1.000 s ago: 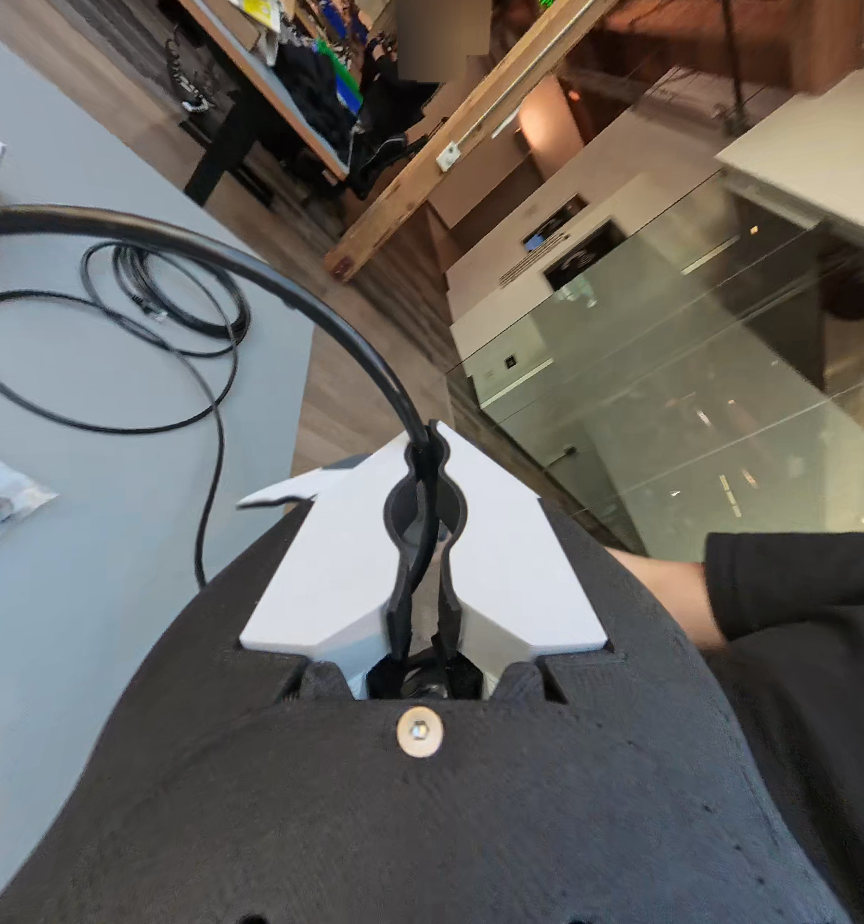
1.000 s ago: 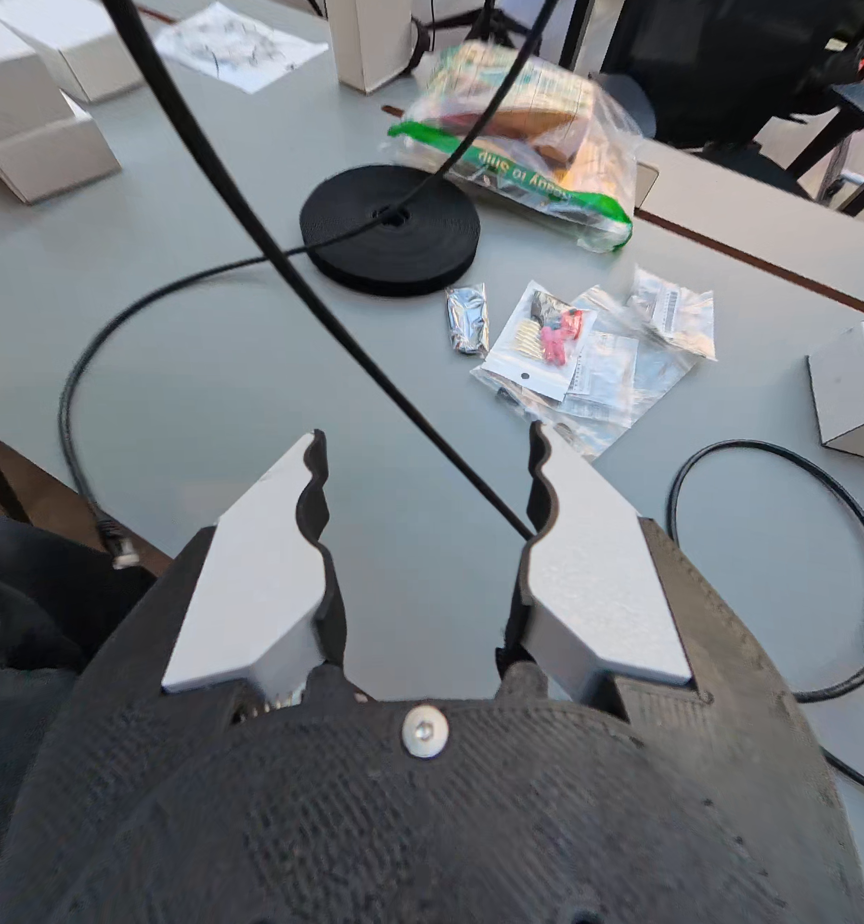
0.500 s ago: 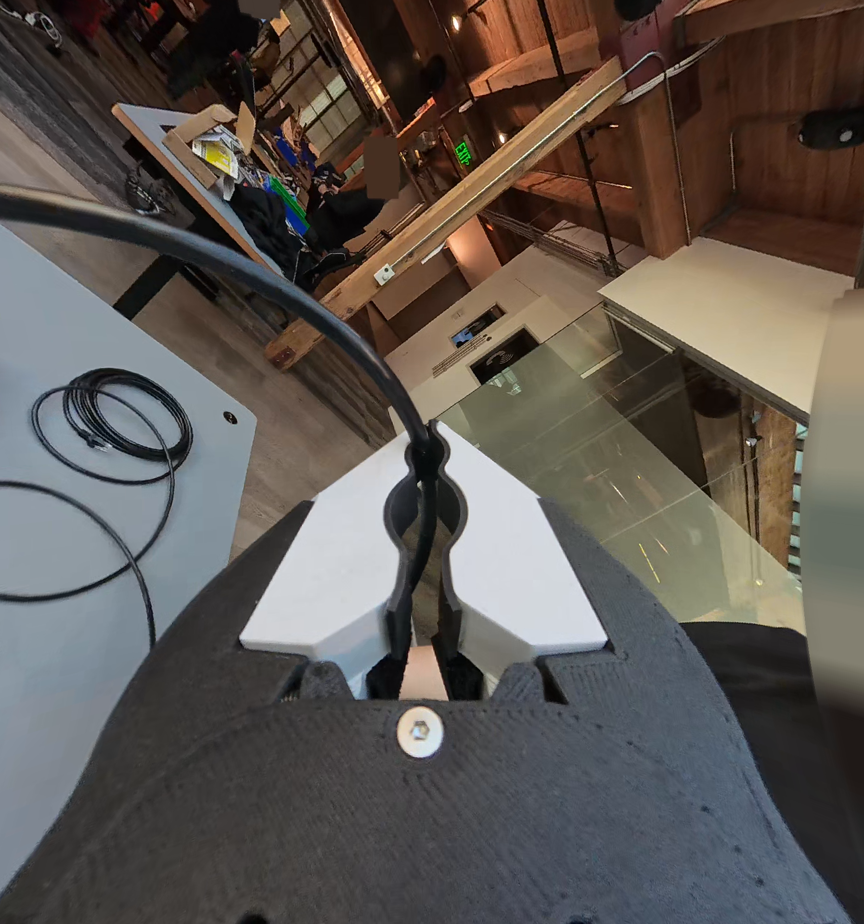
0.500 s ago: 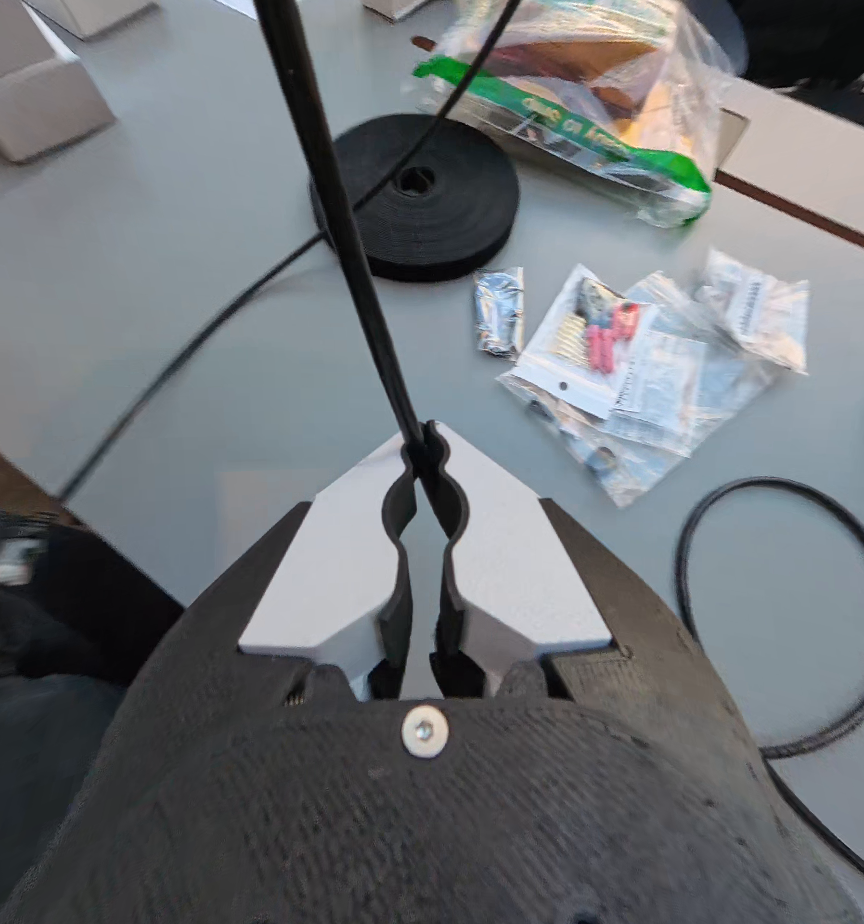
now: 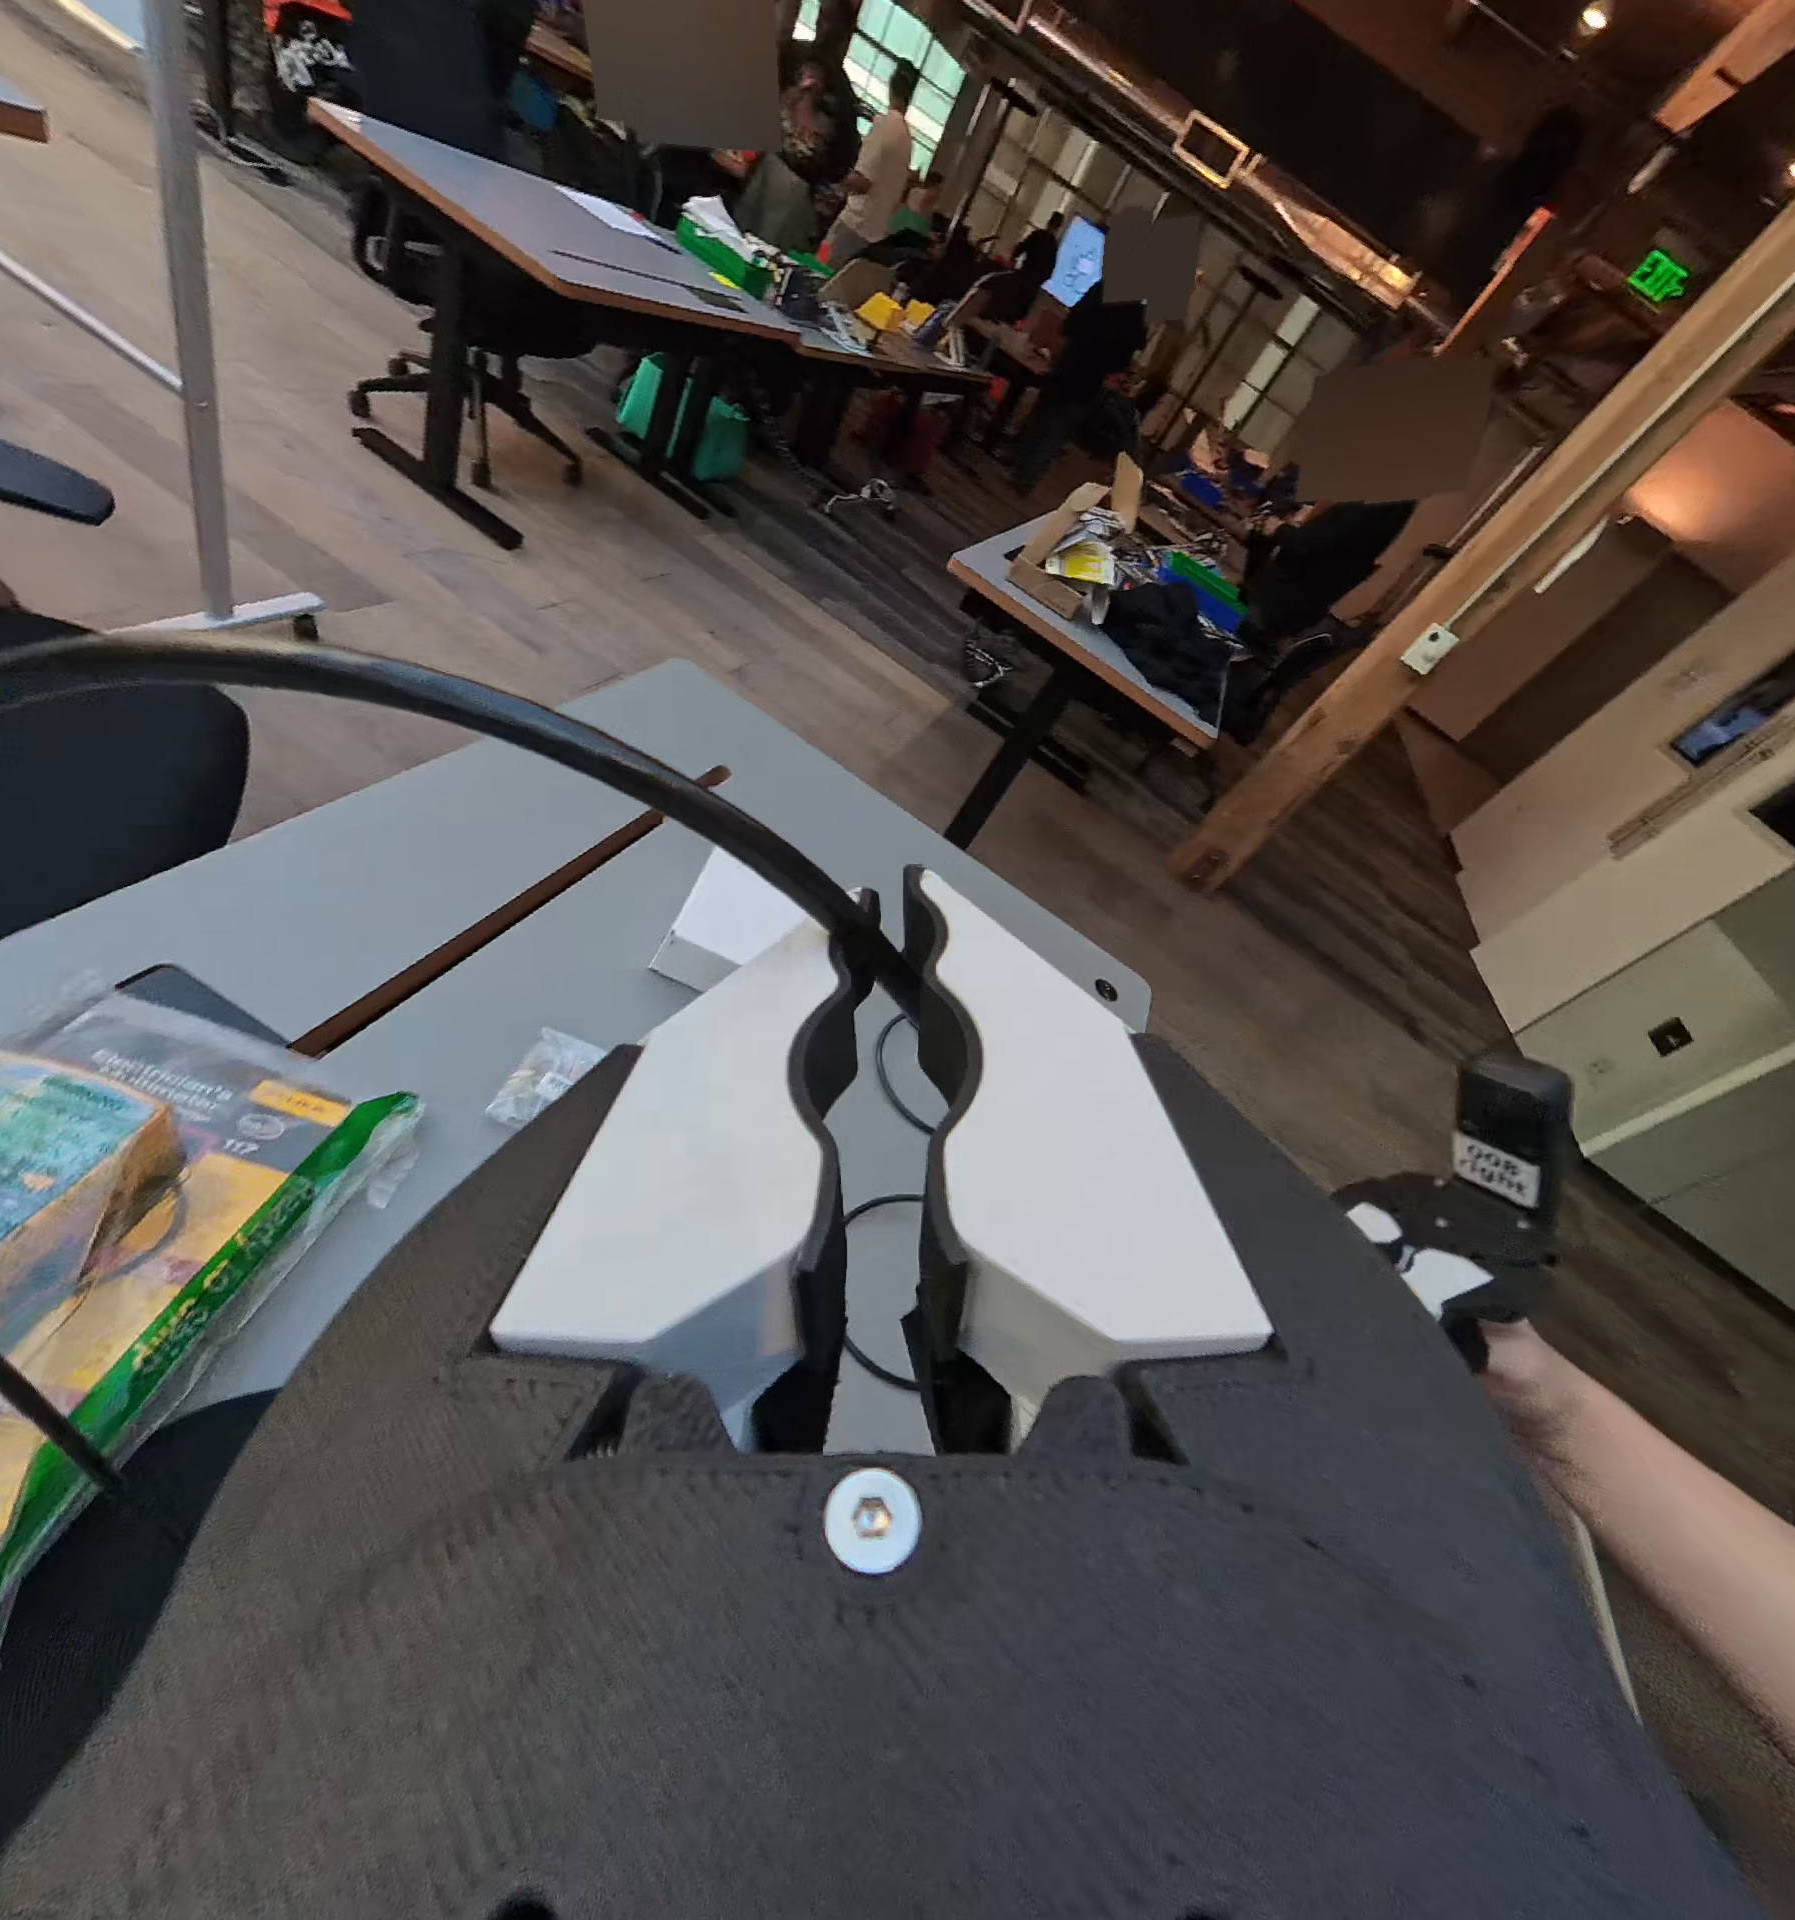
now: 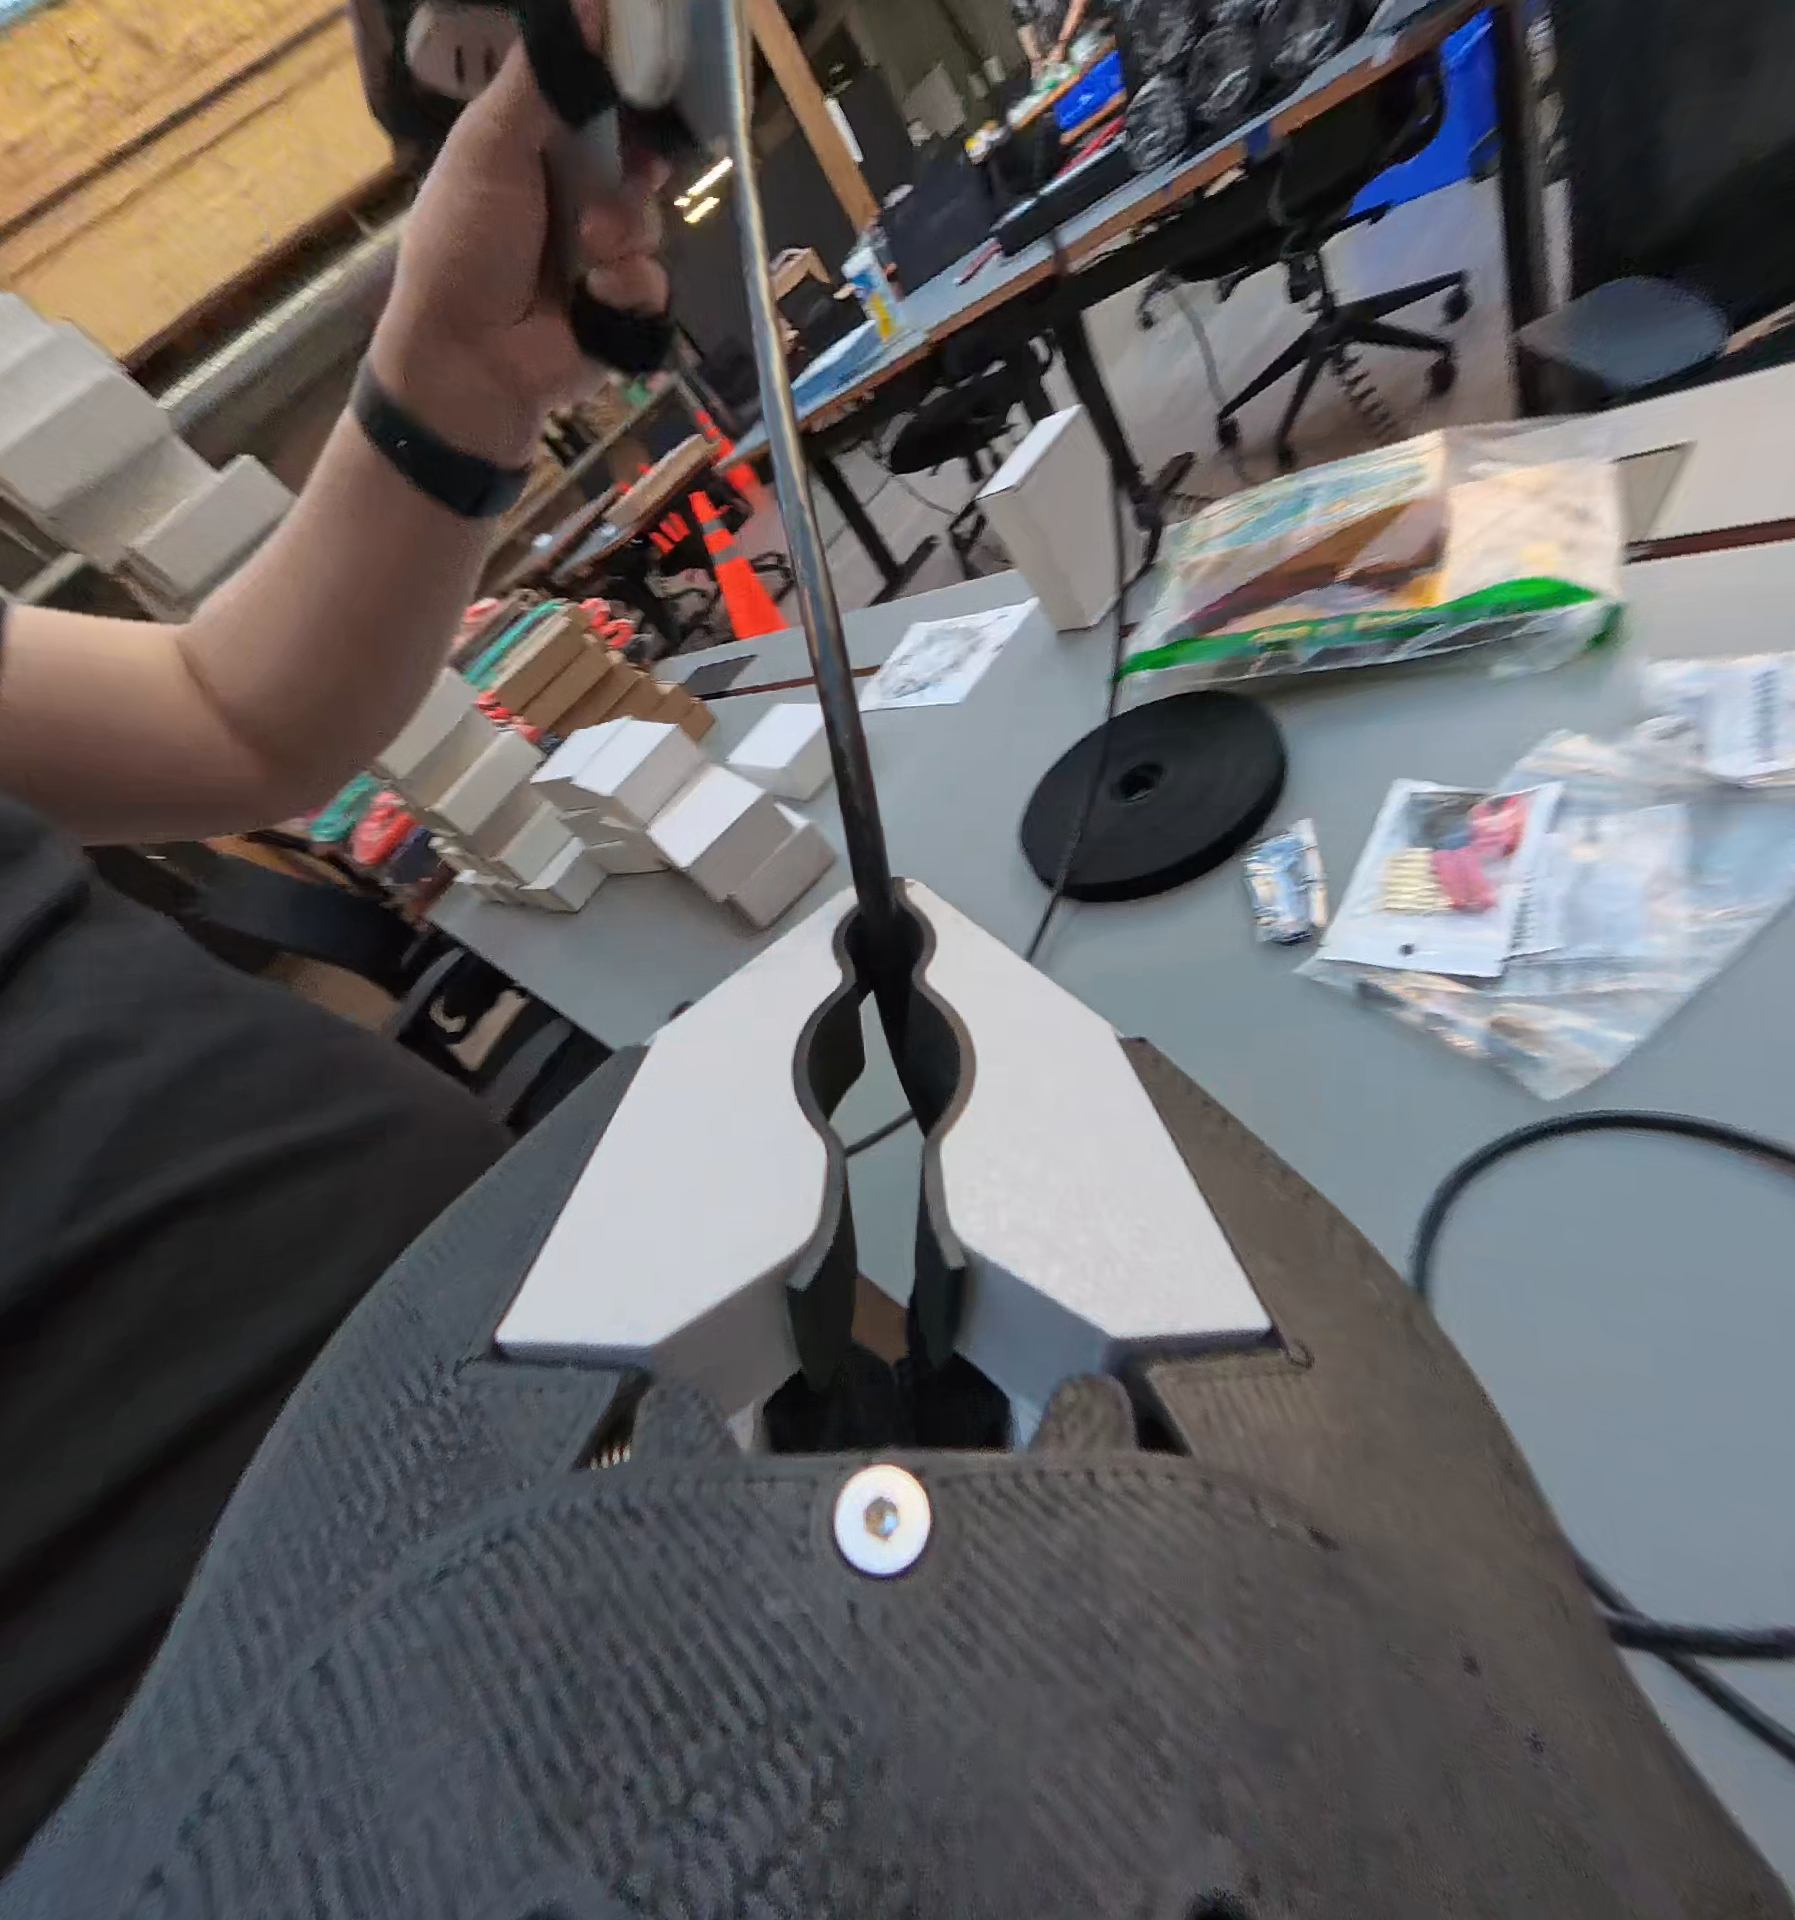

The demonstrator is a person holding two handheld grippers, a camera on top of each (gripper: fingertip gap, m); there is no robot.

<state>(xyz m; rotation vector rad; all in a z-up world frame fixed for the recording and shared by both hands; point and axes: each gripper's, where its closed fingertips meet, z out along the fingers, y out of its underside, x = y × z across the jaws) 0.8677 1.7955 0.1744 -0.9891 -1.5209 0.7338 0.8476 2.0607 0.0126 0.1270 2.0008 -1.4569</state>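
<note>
A black cable (image 6: 799,520) runs between my two grippers above a grey table (image 6: 1236,1039). My right gripper (image 6: 882,904) is shut on the cable at its fingertips. From there the cable rises to the person's other hand (image 6: 498,270), which holds the left gripper high up. In the left wrist view the cable (image 5: 560,727) arcs in from the left and passes between the fingers of my left gripper (image 5: 891,891). Its jaws stand a narrow gap apart, loose around the cable. The right gripper (image 5: 1475,1236) also shows in that view, low at the right.
On the table are a black strap roll (image 6: 1153,795), a clear bag holding a yellow box (image 6: 1392,561), small parts bags (image 6: 1558,894), several white boxes (image 6: 664,800) and a loose cable loop (image 6: 1599,1132). Desks, chairs and people fill the room behind. The gap from one gripper's tips to the other's is roughly 30 cm.
My right gripper closed on the cable, then tilted up with it. My left gripper swung round from facing the glass wall to the open room, and its jaws parted slightly.
</note>
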